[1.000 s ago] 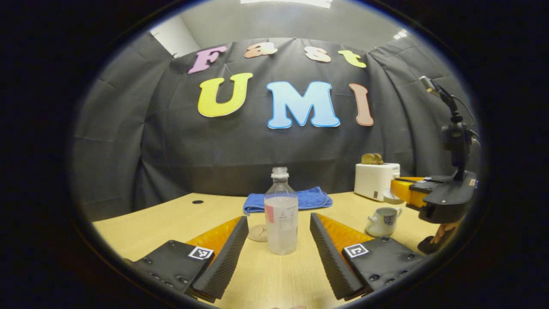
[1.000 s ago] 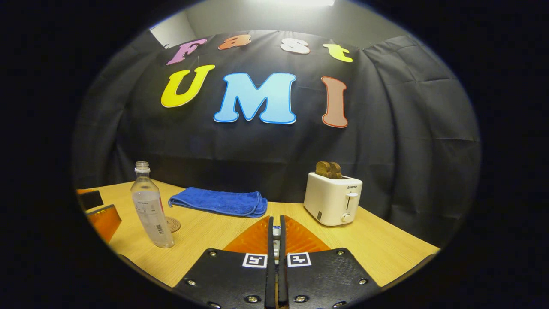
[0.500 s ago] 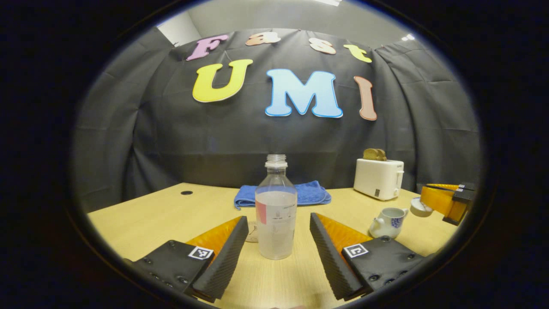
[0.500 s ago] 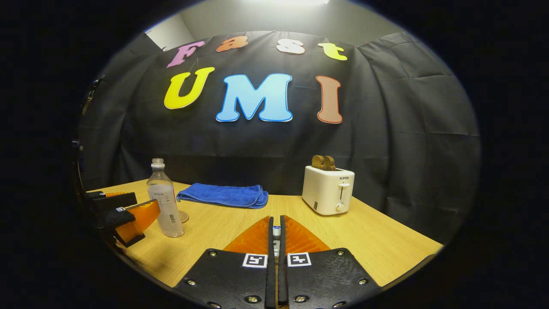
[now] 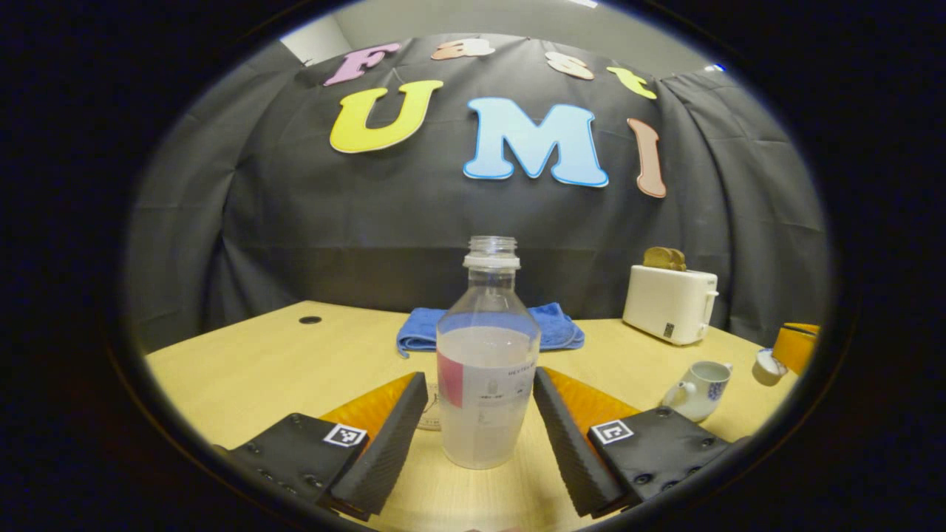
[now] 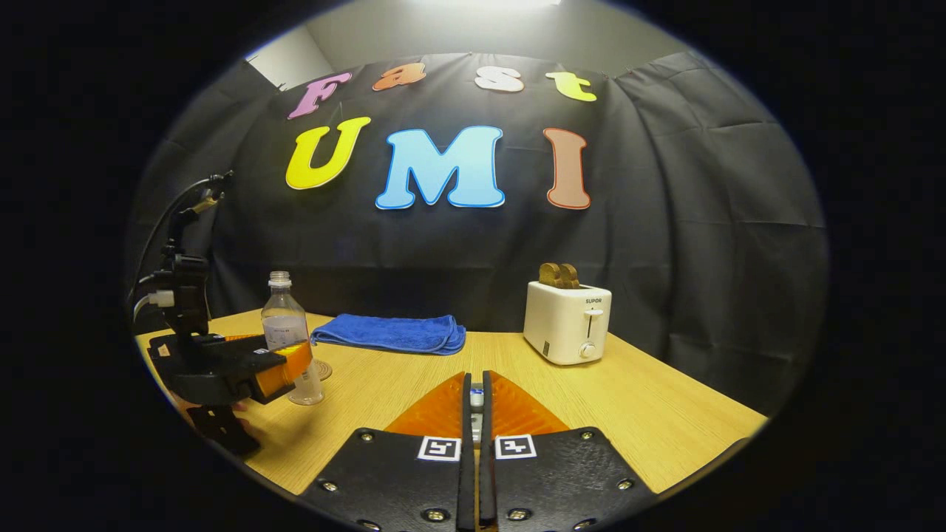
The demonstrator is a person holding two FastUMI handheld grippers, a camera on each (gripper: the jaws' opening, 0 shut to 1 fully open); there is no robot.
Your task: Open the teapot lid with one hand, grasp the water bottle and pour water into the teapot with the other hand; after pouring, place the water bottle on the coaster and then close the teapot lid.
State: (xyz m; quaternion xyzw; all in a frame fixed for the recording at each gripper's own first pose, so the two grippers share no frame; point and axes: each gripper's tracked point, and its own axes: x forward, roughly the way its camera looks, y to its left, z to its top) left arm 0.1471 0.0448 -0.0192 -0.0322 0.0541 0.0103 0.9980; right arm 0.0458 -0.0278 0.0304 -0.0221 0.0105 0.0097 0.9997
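Bottle [image 5: 486, 384] stands uncapped between the left gripper's [image 5: 480, 421] wide-open fingers; grasping is underway. Right gripper [image 6: 475, 414] pinches the lid [image 6: 477, 400]. Pot [image 5: 697, 389] (open) sits right. Next: close, lift, pour carefully.

The pale wooden surface [image 5: 295, 362] carries an upright water bottle [image 5: 486, 384], a coaster [image 5: 429, 414] behind it, a folded blue towel [image 5: 421, 336], a white toaster [image 5: 669, 303] and an open teapot [image 5: 698, 388].
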